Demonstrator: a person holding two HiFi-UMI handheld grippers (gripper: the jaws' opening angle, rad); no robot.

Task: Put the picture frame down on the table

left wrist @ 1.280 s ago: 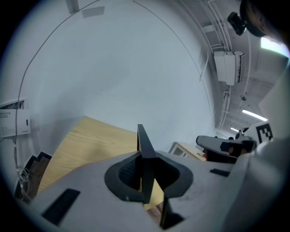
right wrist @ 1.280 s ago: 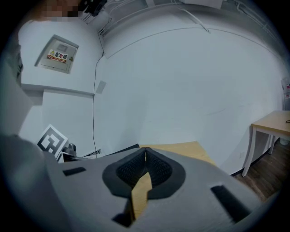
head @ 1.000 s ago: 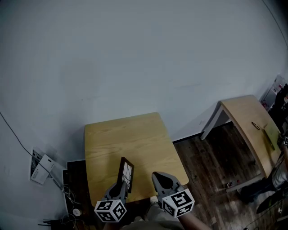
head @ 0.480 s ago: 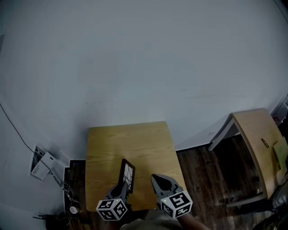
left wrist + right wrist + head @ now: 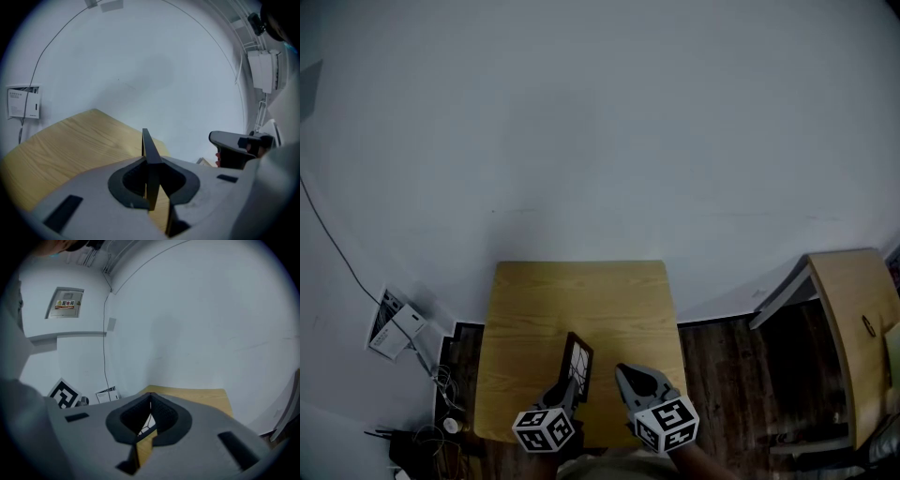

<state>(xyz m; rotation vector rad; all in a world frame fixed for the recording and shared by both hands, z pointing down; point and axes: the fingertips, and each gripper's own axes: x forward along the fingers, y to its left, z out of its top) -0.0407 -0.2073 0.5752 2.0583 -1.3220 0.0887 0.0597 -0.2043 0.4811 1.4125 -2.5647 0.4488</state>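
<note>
A dark picture frame (image 5: 577, 365) stands upright on its edge over the near part of the small wooden table (image 5: 581, 300). My left gripper (image 5: 569, 388) is shut on the frame's lower end. In the left gripper view the frame (image 5: 150, 154) shows edge-on, pinched between the jaws of the left gripper (image 5: 149, 164). My right gripper (image 5: 628, 374) hovers just right of the frame, shut and holding nothing. In the right gripper view, the closed tips of the right gripper (image 5: 150, 397) leave a slit through which a bit of the frame (image 5: 146, 423) shows.
A second wooden table (image 5: 853, 319) stands at the right edge, with dark wood floor (image 5: 722, 375) between the two tables. A white box and cables (image 5: 398, 328) lie on the floor at the left. A pale wall rises behind the table.
The head view has swung, so the second table slid toward the right edge. The left gripper still holds the frame upright over the table's near part; the right gripper stays beside it.
</note>
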